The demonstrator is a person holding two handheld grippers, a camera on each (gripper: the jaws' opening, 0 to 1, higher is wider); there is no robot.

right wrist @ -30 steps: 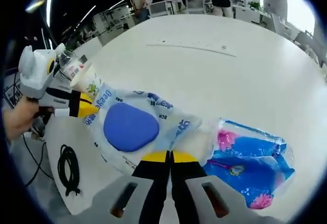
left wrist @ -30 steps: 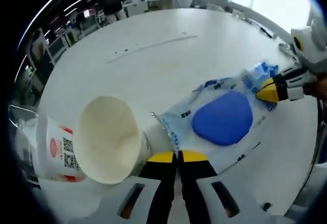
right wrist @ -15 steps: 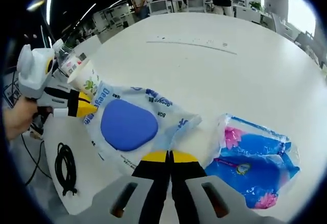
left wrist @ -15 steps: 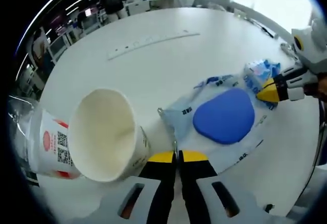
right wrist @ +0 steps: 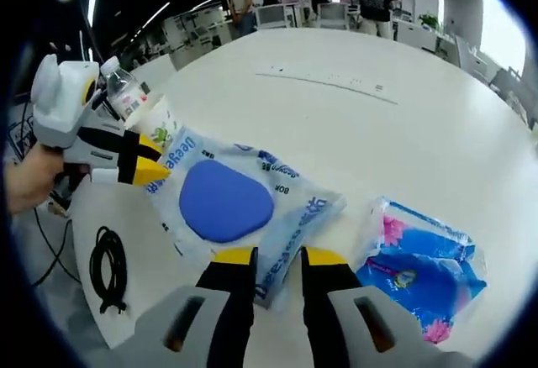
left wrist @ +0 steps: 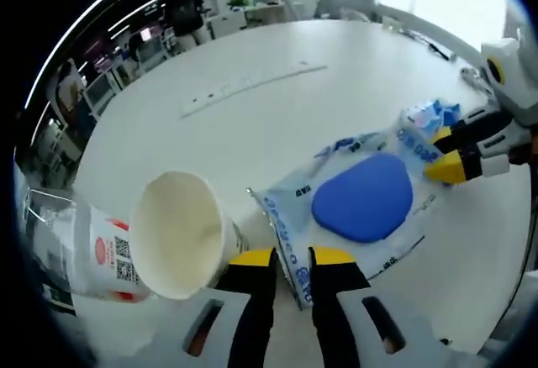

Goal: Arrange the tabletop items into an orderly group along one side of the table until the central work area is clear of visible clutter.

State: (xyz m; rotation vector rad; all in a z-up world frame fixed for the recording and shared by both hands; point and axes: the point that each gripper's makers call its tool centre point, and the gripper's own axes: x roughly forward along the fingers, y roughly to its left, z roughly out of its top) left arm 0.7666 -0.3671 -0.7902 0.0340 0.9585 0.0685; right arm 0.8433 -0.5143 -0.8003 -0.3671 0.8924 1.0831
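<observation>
- Landmark: the wet-wipes pack (left wrist: 357, 204) with the blue lid, lying flat on the white surface (left wrist: 252, 124), near the surface's edge.
- Left gripper (left wrist: 292, 259): jaws spread, the pack's near edge lying in the gap between them. No pinch visible; judged released or not yet closed.
- Right gripper (right wrist: 277, 259): jaws also spread, straddling the opposite end of the pack. Each gripper sits at one end, likely so the floppy pack can be squared or shifted without folding.
- Paper cup (left wrist: 181, 233): on its side, mouth toward the left gripper, just beside the pack's left end. A clear plastic bottle (left wrist: 50, 242) lies beyond the cup, away from the pack.
- Blue tissue packet (right wrist: 424, 267): just beside the pack's other end, near the right gripper.
- Black cable (right wrist: 108, 267): coiled near the pack, at the surface's edge.
- Judgement: items already line up along one side; the area beyond the pack is open. Cup probably needs standing upright.
</observation>
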